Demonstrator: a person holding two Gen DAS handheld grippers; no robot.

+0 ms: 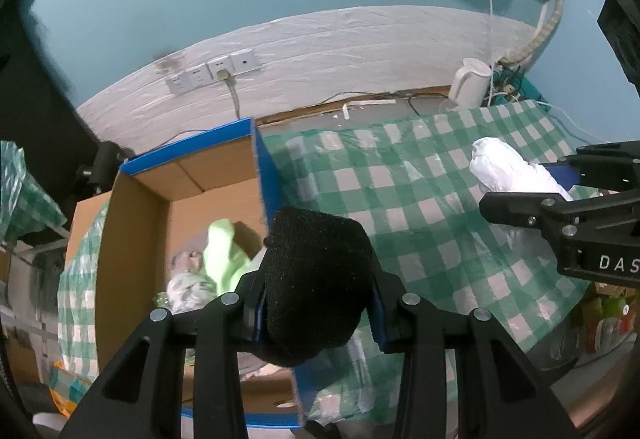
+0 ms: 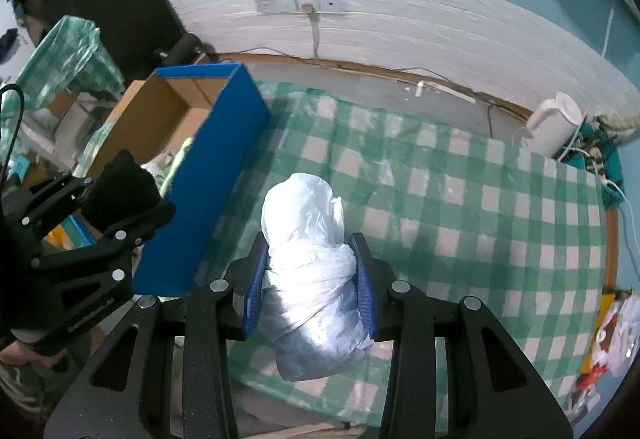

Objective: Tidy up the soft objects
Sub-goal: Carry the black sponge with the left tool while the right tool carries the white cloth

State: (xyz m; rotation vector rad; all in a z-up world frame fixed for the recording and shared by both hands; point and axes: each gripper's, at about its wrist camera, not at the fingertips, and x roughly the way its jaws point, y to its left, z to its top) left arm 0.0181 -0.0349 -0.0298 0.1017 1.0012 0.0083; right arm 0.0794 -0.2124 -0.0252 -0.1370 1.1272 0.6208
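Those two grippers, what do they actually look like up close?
Each is matte black plastic with cut-out linkage arms and round silver rivets. The right gripper has ribbed blue pads inside its fingers. The left gripper has blue pads too, and white lettering runs along its body in the right wrist view. The right one's side reads "DAS", cut off.

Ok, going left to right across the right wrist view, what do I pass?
Left tool holding a black foam piece → blue cardboard box → white crumpled plastic bag in the right tool → white electric kettle.
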